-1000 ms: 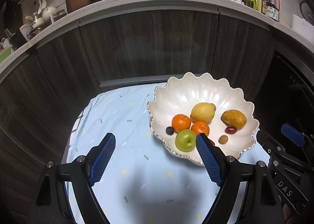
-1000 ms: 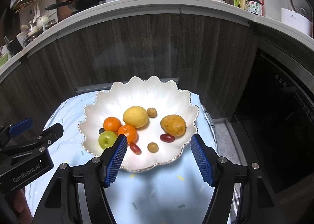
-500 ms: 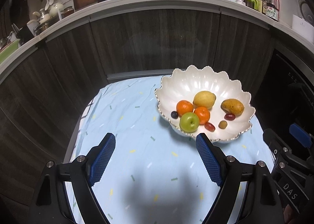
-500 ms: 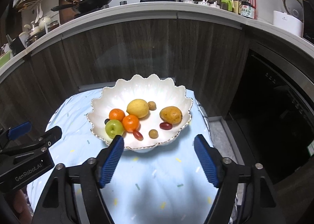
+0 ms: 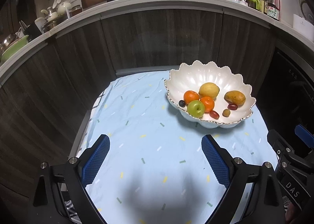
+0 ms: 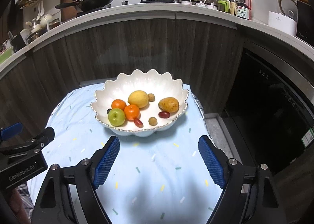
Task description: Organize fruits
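With all fruit in the bowl (image 6: 137, 84) near the table's far edge, your left gripper (image 5: 155, 157) and right gripper (image 6: 159, 157), jaws just widened and empty, only need withdrawing.

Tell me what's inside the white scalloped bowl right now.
The bowl holds a lemon, two oranges, a green apple, a mango, red grapes, small brown fruits and a dark grape. Anything beneath the piled fruit is hidden.

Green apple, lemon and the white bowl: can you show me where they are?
green apple (image 6: 116, 117), right wrist view, on its round front.
lemon (image 6: 138, 99), right wrist view, middle of its yellow skin.
white bowl (image 6: 145, 83), right wrist view, on the bare back wall.
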A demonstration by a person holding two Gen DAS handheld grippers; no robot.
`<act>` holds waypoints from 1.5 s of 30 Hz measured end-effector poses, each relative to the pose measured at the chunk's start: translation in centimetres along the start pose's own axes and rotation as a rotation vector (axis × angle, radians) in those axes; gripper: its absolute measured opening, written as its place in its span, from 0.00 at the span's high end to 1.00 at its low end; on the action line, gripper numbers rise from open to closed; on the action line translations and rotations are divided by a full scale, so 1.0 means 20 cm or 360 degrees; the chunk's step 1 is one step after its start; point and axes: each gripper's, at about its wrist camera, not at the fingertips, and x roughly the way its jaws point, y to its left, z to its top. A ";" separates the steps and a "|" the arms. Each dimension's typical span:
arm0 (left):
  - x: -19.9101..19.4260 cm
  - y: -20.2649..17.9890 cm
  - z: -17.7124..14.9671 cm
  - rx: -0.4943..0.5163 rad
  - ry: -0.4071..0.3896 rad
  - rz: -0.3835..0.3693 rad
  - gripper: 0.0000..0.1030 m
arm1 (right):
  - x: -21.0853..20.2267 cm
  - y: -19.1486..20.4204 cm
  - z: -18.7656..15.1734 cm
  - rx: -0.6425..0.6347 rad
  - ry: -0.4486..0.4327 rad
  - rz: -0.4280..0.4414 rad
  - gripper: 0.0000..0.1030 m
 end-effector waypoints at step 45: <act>-0.22 0.02 -0.15 -0.0002 -0.0043 -0.0032 0.07 | -0.22 -0.04 -0.13 0.0018 -0.0054 0.0013 0.19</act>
